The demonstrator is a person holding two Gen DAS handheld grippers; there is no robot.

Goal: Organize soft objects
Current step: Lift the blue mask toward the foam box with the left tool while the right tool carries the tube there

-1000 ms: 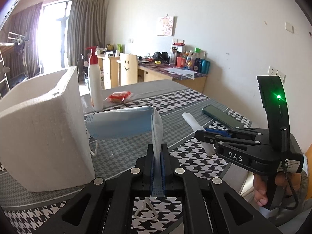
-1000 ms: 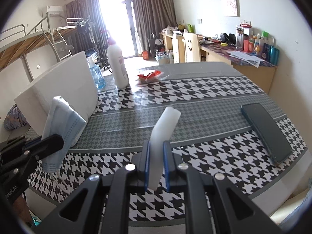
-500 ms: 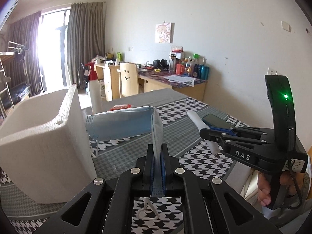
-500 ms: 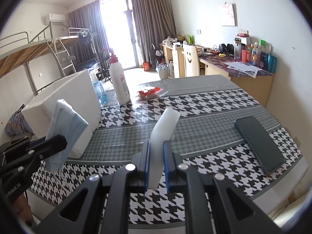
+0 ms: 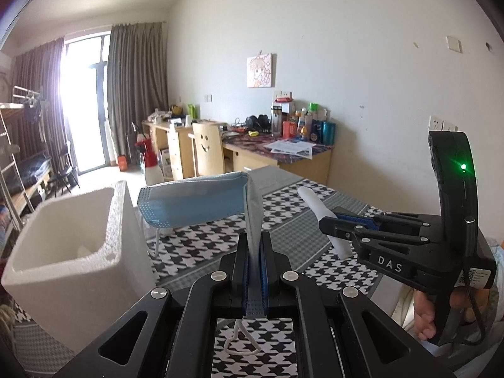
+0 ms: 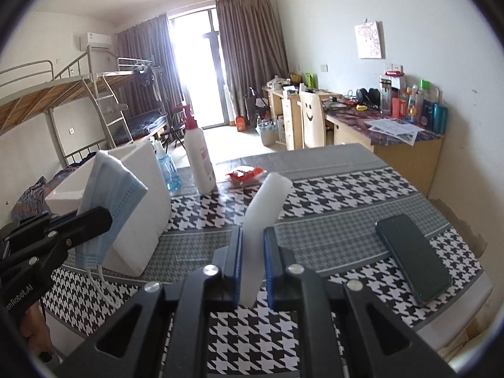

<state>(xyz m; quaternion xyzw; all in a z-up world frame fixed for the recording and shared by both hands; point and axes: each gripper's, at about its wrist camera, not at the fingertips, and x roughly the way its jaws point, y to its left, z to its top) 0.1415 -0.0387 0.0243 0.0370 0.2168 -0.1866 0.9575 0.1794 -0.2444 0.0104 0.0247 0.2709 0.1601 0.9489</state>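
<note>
In the left wrist view the left gripper (image 5: pixel 254 252) fills the bottom centre of the frame, pointing slightly downward over the houndstooth tablecloth (image 5: pixel 293 230). Its jaws are clamped tight on a blue surgical mask (image 5: pixel 195 201): one end is pinched between the pads, and the rest folds over and stretches toward the left of the frame, above the cloth, with a white ear loop (image 5: pixel 241 340) dangling below the jaws. A white foam box (image 5: pixel 78 252) with an open top stands at the lower left, just beside the mask's free end.

At the right edge of that view, a hand (image 5: pixel 441 312) wraps the handle of the right gripper (image 5: pixel 327 223), which reaches in toward the centre with a green light lit on its upright back.

In the right wrist view the right gripper (image 6: pixel 252 252) sits at bottom centre, its jaws closed on a white foam strip (image 6: pixel 264 208) that rises tilted to the right between the blue pads. The mask (image 6: pixel 110 201) shows at left, in front of the foam box (image 6: pixel 145 195). A dark phone (image 6: pixel 412 258) lies flat at right.
</note>
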